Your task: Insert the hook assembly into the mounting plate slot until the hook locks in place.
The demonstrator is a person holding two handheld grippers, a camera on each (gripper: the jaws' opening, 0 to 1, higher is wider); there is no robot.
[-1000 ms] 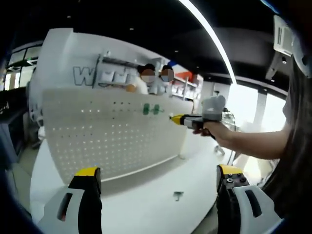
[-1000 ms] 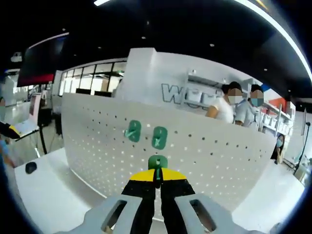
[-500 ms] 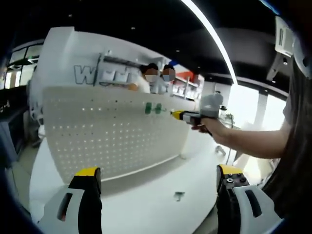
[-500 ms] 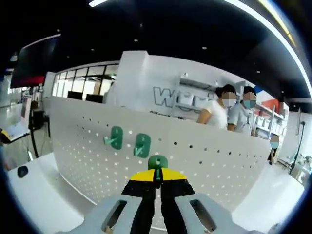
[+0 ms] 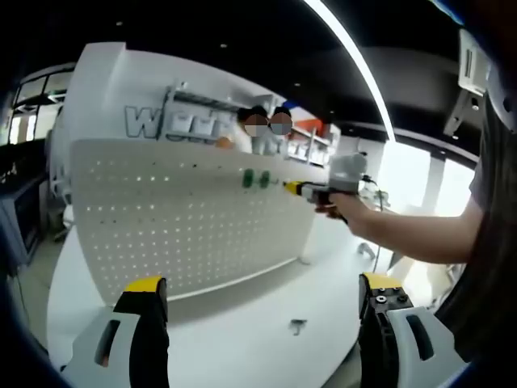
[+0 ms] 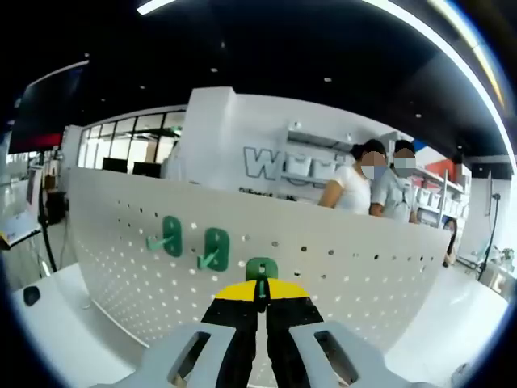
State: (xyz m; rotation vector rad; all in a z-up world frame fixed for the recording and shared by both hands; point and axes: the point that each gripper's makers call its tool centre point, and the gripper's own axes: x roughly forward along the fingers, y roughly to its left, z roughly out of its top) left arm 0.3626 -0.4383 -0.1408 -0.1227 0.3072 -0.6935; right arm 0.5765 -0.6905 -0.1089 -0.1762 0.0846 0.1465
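Observation:
A white pegboard (image 5: 186, 218) stands upright on a white table (image 5: 242, 339), with two green hooks (image 5: 257, 179) mounted side by side near its top edge. In the right gripper view those two hooks (image 6: 194, 241) sit left of centre on the board (image 6: 339, 275). My right gripper (image 6: 260, 293) is shut on a third green hook (image 6: 261, 269), held just right of the mounted pair and close to the board's face. The left gripper view shows the right gripper (image 5: 294, 189) in a hand, beside the pair. My left gripper (image 5: 262, 289) stands open and holds nothing, low over the table.
A small metal piece (image 5: 297, 326) lies on the table in front of the board. A small dark object (image 6: 31, 295) sits on the table at the far left. Two people (image 6: 380, 182) stand behind the board. The holder's arm (image 5: 412, 234) reaches in from the right.
The right gripper, still holding its hook, has shifted rightward along the board and slightly up; the mounted hooks now sit further left in its view. The left gripper has stayed put.

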